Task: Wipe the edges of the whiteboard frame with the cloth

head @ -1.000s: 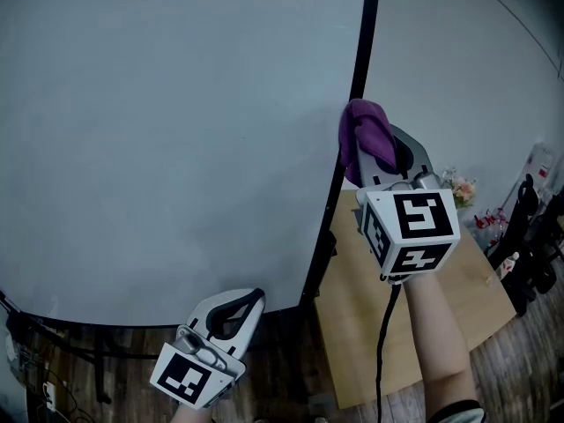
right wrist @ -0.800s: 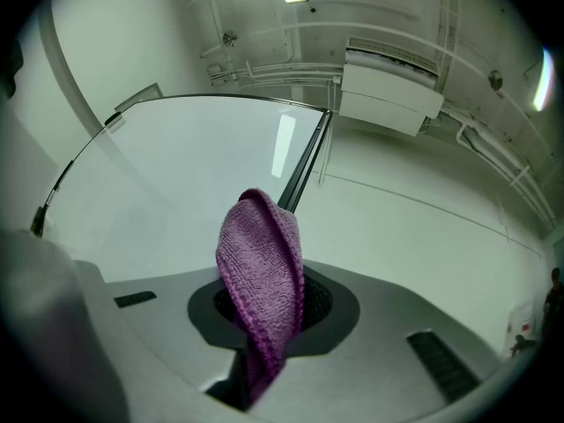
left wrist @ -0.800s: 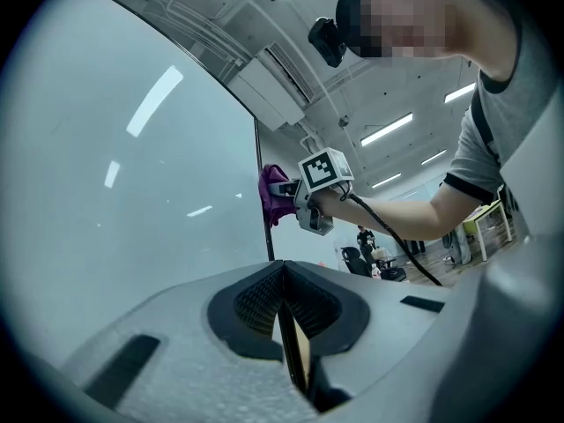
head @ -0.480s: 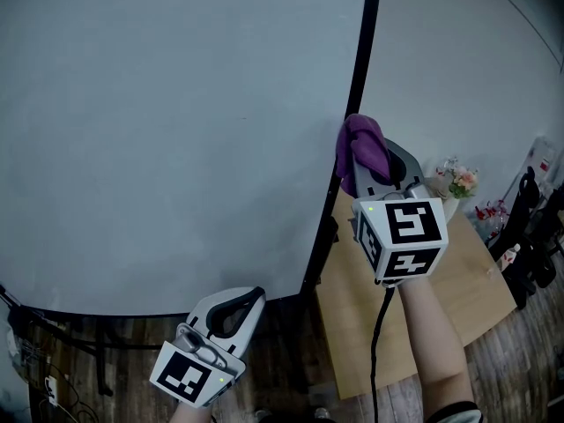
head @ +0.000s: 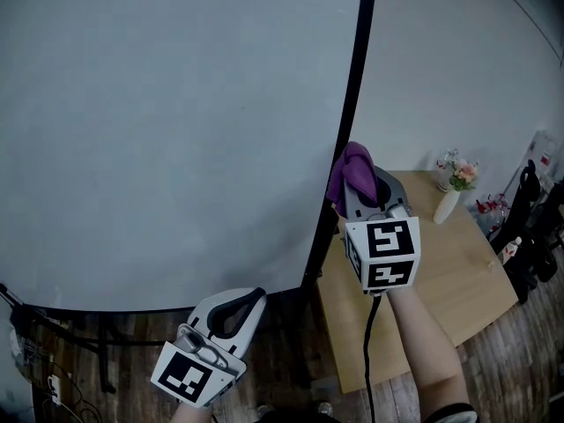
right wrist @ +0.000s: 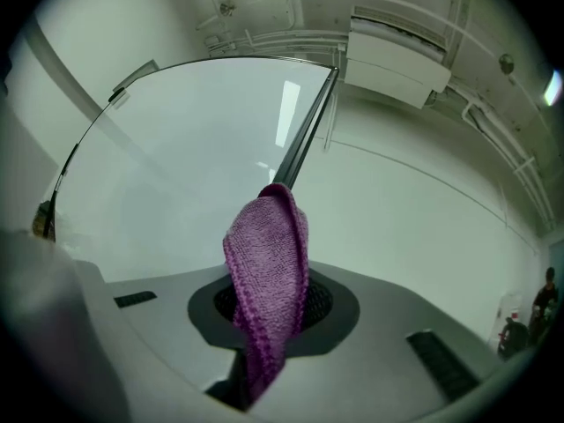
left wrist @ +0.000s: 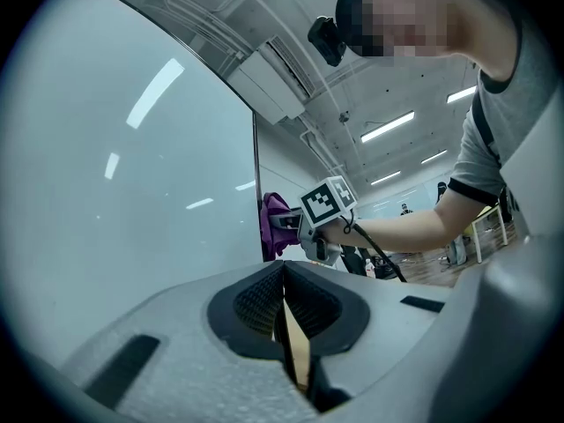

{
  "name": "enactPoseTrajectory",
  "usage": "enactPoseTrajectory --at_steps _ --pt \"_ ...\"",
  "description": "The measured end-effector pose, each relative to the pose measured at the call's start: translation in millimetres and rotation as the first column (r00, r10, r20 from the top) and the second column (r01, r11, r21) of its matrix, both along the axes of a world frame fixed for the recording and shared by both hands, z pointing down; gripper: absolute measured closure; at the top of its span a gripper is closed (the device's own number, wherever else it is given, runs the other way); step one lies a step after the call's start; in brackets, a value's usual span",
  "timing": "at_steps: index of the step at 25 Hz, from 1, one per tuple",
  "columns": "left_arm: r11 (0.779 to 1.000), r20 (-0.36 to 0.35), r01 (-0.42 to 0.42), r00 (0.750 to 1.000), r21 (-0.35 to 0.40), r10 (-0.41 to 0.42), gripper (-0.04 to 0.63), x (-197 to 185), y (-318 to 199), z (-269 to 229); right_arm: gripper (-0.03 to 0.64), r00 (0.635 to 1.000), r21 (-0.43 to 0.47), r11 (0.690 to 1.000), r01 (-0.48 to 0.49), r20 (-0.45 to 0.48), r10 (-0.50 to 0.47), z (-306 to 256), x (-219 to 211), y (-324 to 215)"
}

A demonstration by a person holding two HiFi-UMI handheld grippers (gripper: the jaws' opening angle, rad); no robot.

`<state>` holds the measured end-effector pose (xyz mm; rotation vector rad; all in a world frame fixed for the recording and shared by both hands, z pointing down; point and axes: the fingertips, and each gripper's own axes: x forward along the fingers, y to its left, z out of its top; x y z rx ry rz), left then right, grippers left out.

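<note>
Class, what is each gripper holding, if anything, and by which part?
The right gripper pinches the purple cloth by its bunched lower part; its folded top sticks out free. The left gripper is shut on nothing.

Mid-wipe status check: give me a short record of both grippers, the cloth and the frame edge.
right gripper: shut on purple cloth, beside the frame, right edge
left gripper: shut, empty, low by the whiteboard bottom edge
cloth position: folded, tip at the black frame, contact looks likely
beyond: wooden table with flower vase
</note>
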<state>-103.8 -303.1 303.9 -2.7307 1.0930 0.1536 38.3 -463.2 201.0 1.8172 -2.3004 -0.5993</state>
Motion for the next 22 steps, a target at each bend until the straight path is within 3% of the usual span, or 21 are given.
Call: enactPoseTrajectory --at_steps 8,13,22 --pt "0.999 0.005 -0.006 1.000 -0.042 0.006 0.578 -2.2 3.0 8.7 0.575 1.000 -0.010 1.000 0.022 -0.002 -0.022 24.3 -16.1 9.7" --pt "0.999 -0.012 -0.025 1.000 0.034 0.025 0.578 -3.8 8.7 -0.9 0.575 1.000 -0.070 0.997 0.028 -0.002 -0.028 51.4 -19.4 11.3" --pt "1.000 0.020 0.002 1.000 -0.008 -0.002 0.578 -9.3 3.8 12.8 0.575 1.000 -0.120 0.993 0.021 0.017 -0.019 81.9 -18.8 7.7"
